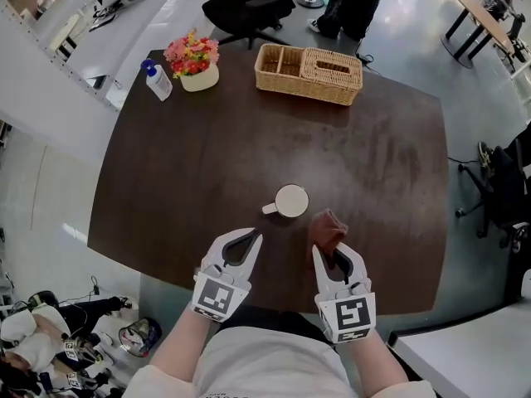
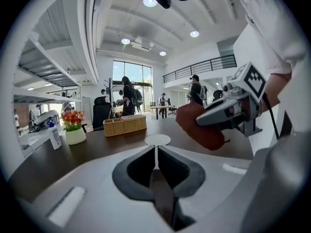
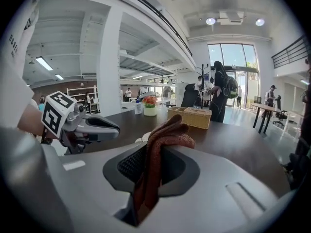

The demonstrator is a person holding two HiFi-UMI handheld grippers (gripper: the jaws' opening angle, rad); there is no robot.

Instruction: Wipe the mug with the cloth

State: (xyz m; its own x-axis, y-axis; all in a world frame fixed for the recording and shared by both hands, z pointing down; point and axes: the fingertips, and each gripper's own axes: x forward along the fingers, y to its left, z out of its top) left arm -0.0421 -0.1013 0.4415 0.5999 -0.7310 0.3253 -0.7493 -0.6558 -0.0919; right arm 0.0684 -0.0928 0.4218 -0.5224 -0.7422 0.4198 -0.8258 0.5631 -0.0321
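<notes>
Dark table (image 1: 398,164) is carrying the mug (image 1: 291,201), sitting just ahead of both tongs and between them, touching neither. Right tongs (image 1: 334,254) are clamping the cloth (image 1: 327,229), its bunched end sticking out forward, likely for rubbing. Left tongs (image 1: 251,239) are sitting closed and empty, probably readying to steady the mug.

Broad bare wood of the dark table (image 1: 390,164) lies open to the left, right and far side of the white mug (image 1: 290,201); its handle juts toward the left gripper (image 1: 251,237), a bare strip between; the rust-brown cloth (image 1: 328,230) hangs just beside the mug's near right; wicker basket (image 1: 309,73), flower pot (image 1: 194,61) and pump bottle (image 1: 157,80) line the far edge, well apart from the mug.
</notes>
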